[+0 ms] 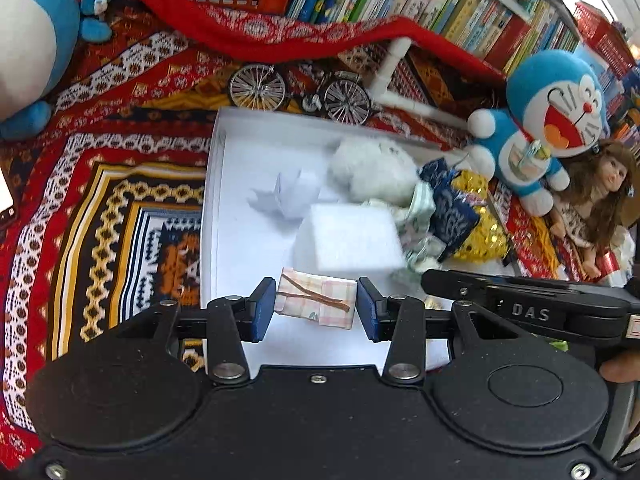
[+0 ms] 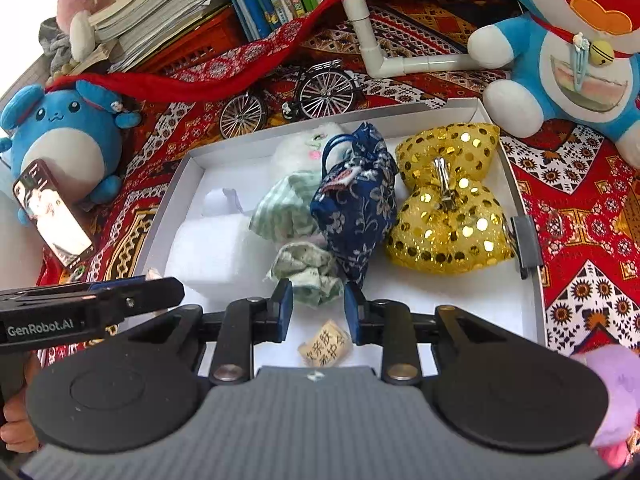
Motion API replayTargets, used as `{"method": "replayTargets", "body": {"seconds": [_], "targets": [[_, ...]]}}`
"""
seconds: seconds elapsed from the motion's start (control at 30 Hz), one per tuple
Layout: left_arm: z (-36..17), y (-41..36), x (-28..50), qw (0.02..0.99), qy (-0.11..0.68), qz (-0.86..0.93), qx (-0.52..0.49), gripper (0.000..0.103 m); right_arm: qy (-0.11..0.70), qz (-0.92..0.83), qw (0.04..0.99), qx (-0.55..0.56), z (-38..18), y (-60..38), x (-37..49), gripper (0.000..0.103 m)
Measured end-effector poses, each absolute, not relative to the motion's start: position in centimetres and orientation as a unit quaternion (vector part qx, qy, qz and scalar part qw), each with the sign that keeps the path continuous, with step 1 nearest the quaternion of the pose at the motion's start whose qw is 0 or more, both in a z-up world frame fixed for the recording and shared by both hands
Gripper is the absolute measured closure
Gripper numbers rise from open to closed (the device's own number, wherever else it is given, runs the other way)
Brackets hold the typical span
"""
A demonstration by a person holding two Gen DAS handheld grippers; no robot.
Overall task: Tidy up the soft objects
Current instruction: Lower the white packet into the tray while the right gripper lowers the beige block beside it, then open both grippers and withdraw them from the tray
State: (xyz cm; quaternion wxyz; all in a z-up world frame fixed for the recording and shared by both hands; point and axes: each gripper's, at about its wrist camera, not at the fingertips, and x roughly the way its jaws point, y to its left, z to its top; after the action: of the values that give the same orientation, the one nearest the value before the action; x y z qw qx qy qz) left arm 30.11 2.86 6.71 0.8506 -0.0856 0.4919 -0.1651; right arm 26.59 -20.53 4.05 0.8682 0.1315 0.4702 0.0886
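Soft things lay gathered in the white box (image 1: 224,148).
Left view: left tool (image 1: 316,308) gripped a checked pouch (image 1: 316,300), long axis spanning its fingers. Right view: right tool (image 2: 316,308) pinched a green crumpled cloth (image 2: 308,268) at the box's near edge.

Each handheld gripper has a matte black body with two round raised discs, silver screws and rivets, black linkage arms and blue finger pads (image 1: 262,308). White lettering reads "DAS" on the right gripper (image 1: 528,312) and "GenRobot.AI" on the left gripper (image 2: 48,328).
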Motion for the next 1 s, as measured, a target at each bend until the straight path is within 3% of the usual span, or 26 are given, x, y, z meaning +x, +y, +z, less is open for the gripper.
{"method": "replayTargets", "body": {"seconds": [0.23, 0.43, 1.0], "targets": [[5.7, 2.6, 30.4, 0.839, 0.515, -0.157, -0.081, 0.058, 0.471, 0.098, 0.869, 0.119, 4.3, -20.0, 25.7, 0.066], [5.9, 2.4, 30.3, 0.837, 0.518, -0.155, -0.080, 0.046, 0.468, 0.099, 0.870, 0.121, 4.5, -20.2, 25.3, 0.055], [9.5, 1.9, 26.3, 0.869, 0.465, -0.161, -0.049, 0.035, 0.437, 0.101, 0.883, 0.137, 6.8, -21.9, 23.1, 0.035]]}}
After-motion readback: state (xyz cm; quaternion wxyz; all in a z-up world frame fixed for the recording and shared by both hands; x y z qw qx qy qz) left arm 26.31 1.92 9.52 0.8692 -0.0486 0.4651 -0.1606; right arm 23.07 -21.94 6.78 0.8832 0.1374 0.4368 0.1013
